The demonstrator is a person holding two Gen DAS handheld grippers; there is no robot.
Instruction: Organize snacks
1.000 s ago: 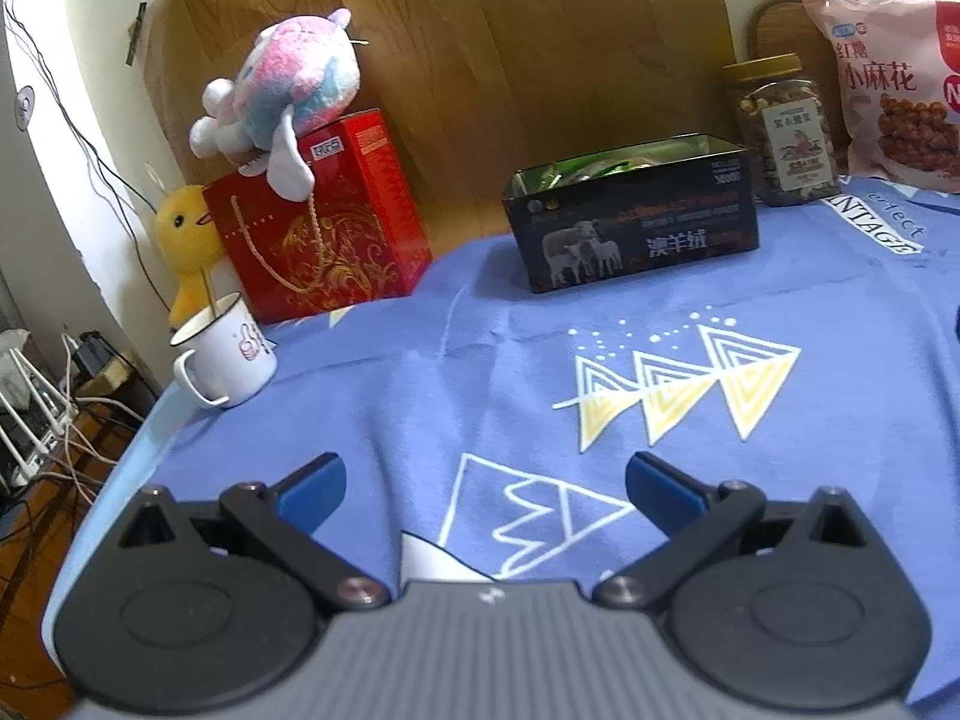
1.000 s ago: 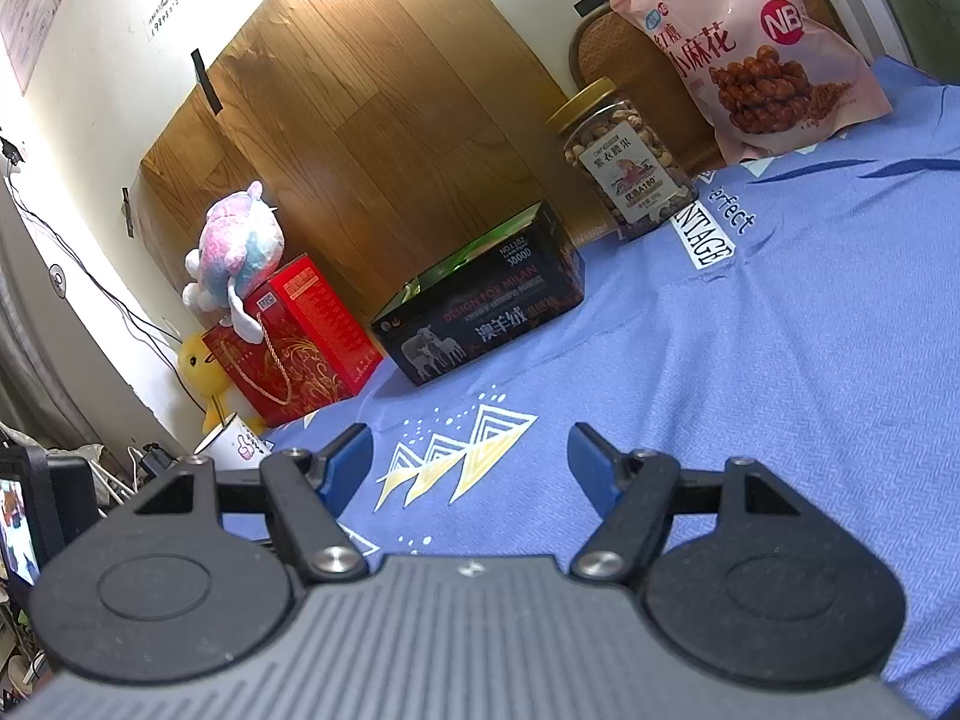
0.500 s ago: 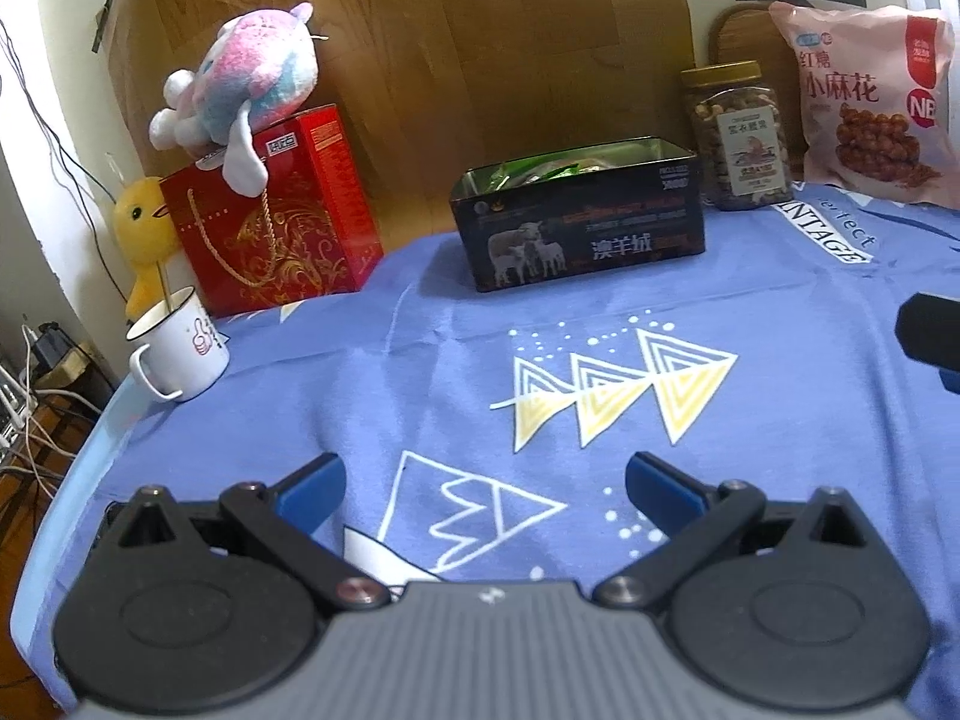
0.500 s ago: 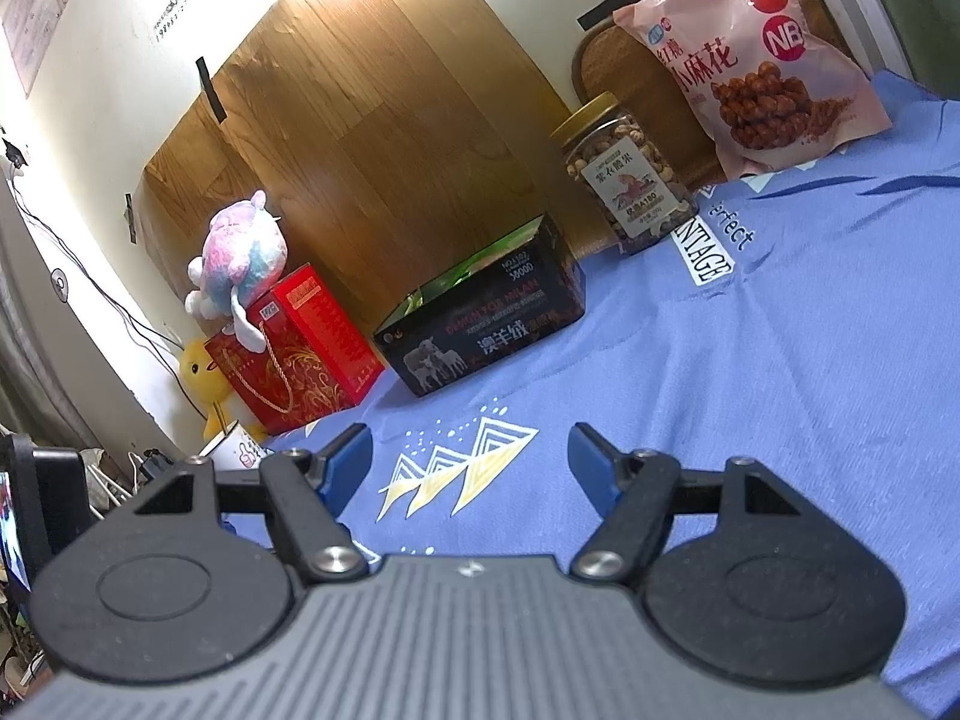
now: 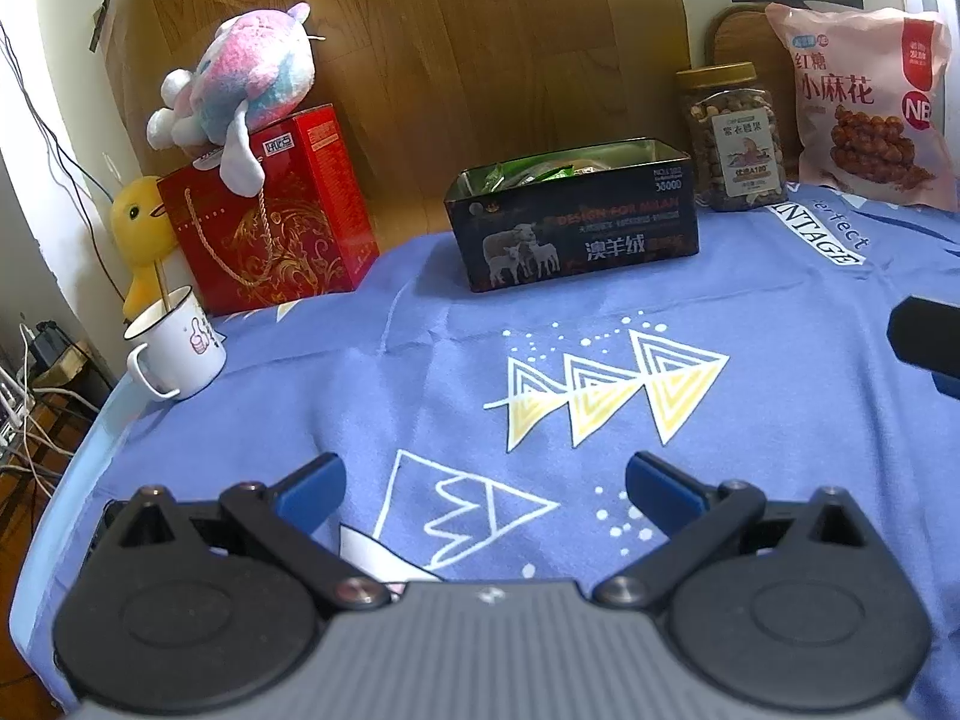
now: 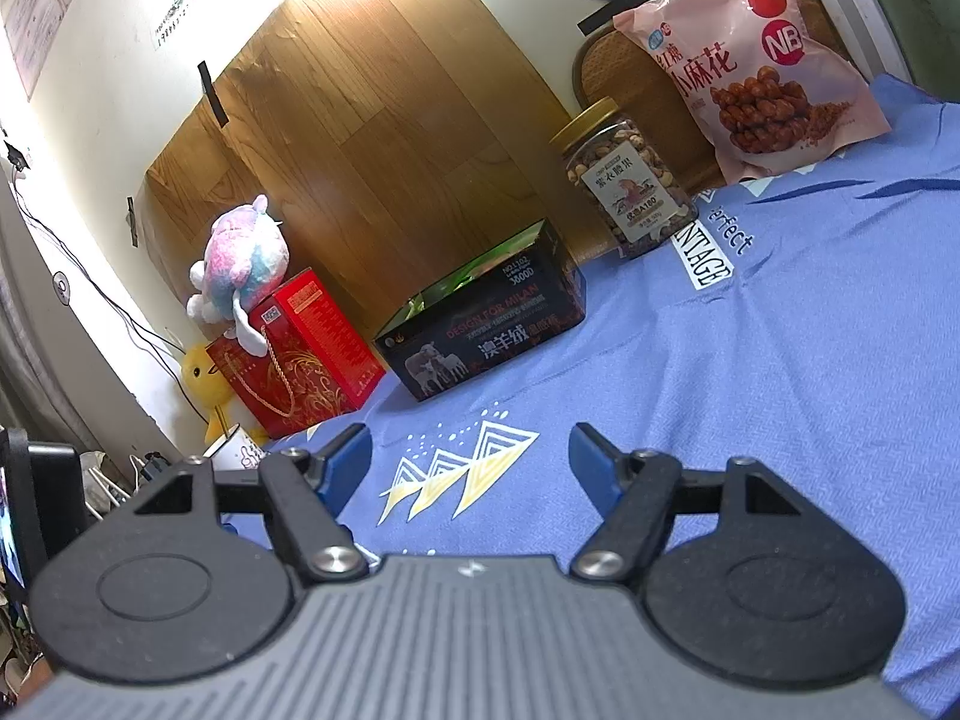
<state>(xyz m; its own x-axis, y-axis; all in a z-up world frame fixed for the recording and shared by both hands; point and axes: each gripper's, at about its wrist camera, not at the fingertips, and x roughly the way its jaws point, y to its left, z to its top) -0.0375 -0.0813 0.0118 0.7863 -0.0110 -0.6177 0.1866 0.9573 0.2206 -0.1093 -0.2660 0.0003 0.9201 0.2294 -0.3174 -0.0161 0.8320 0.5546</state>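
Observation:
A black tin box point(image 5: 576, 213) point(image 6: 480, 330) with sheep on its front stands open at the back of the blue cloth, with green snack packets inside. To its right stand a clear jar of nuts point(image 5: 732, 138) point(image 6: 624, 180) with a gold lid and a pink snack bag point(image 5: 864, 108) point(image 6: 750, 60) leaning on the wall. My left gripper point(image 5: 483, 483) hovers open and empty over the near cloth, well short of the box. My right gripper point(image 6: 468, 459) is open and empty too; a part of the right gripper point(image 5: 930, 348) shows at the left wrist view's right edge.
A red gift box point(image 5: 270, 216) point(image 6: 300, 348) with a plush toy point(image 5: 240, 90) on top stands at the back left. A yellow duck point(image 5: 141, 234) and a white mug point(image 5: 177, 342) sit near the cloth's left edge. Cables lie on the floor point(image 5: 24, 420) beyond it.
The left wrist view has swung right then settled, and the right gripper's edge has entered it at the right. The right gripper has pulled back a little. Both stayed open.

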